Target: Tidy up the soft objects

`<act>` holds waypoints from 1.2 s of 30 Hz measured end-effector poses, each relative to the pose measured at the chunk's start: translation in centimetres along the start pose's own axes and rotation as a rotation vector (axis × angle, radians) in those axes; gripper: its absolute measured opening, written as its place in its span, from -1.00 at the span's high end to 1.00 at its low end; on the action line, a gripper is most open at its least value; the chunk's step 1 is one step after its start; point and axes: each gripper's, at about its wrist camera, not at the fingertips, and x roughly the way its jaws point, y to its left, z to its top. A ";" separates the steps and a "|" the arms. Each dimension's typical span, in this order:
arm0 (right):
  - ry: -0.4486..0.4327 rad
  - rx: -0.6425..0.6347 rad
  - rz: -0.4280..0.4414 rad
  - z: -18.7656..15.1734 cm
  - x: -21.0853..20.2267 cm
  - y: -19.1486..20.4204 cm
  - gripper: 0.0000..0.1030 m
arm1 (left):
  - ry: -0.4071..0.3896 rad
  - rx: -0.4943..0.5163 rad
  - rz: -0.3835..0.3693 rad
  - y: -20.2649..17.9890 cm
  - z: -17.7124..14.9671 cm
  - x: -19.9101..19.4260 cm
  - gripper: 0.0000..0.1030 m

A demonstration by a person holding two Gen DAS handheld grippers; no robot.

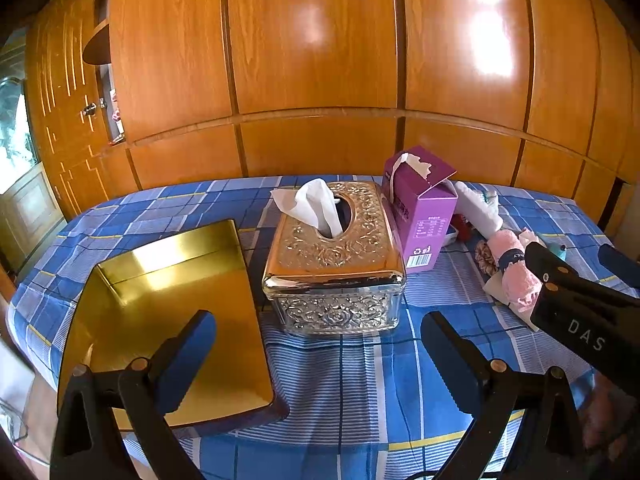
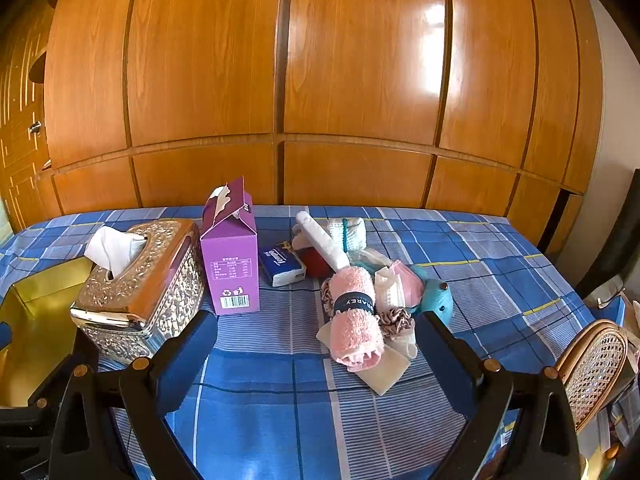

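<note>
My left gripper (image 1: pixel 320 364) hangs with its jaws spread wide and empty above the counter (image 1: pixel 352 380), the gold tray (image 1: pixel 168 304) just under its left finger and the silver tissue box (image 1: pixel 336 260) straight ahead. My right gripper (image 2: pixel 316 356) is likewise wide open and empty; the rolled pink towel (image 2: pixel 354 320) lies just ahead between its fingers, atop a heap of small cloths, with the purple carton (image 2: pixel 232 264) ahead to the left.

tray (image 1: pixel 168 280) left of tissue box (image 1: pixel 336 256), towel (image 2: pixel 354 320) right
</note>
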 end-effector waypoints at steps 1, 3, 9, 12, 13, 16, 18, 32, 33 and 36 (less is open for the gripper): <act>-0.001 0.000 -0.001 0.0 0.0 0.0 -0.97 | 0.001 0.000 -0.001 0.0 0.0 0.0 -0.99; -0.001 0.001 0.000 0.0 -0.1 0.0 -0.97 | 0.001 0.000 -0.001 0.0 0.0 0.0 -0.99; 0.000 0.001 -0.001 0.0 -0.1 -0.1 -0.97 | 0.003 0.001 -0.004 -0.1 -0.1 -0.1 -0.99; -0.001 0.001 -0.002 0.0 -0.1 -0.1 -0.97 | 0.001 0.003 -0.006 -0.1 -0.2 -0.2 -0.99; -0.002 0.001 -0.002 0.0 -0.1 -0.1 -0.97 | 0.000 0.004 -0.007 -0.1 -0.2 -0.3 -0.99; -0.004 0.003 -0.003 0.0 -0.2 -0.2 -0.97 | 0.000 0.005 -0.008 -0.1 -0.3 -0.3 -0.99; -0.005 0.006 -0.006 -0.1 -0.2 -0.3 -0.97 | -0.001 0.006 -0.009 -0.1 -0.3 -0.4 -0.99; -0.009 0.029 -0.031 0.1 -0.3 -1.7 -0.97 | -0.006 0.036 -0.019 -0.8 -0.1 -0.8 -0.99; -0.010 0.030 -0.033 0.2 -0.3 -1.9 -0.97 | -0.007 0.038 -0.019 -0.9 -0.2 -0.9 -0.99; -0.012 0.036 -0.039 0.2 -0.3 -2.2 -0.97 | -0.009 0.045 -0.019 -1.1 -0.2 -0.9 -0.99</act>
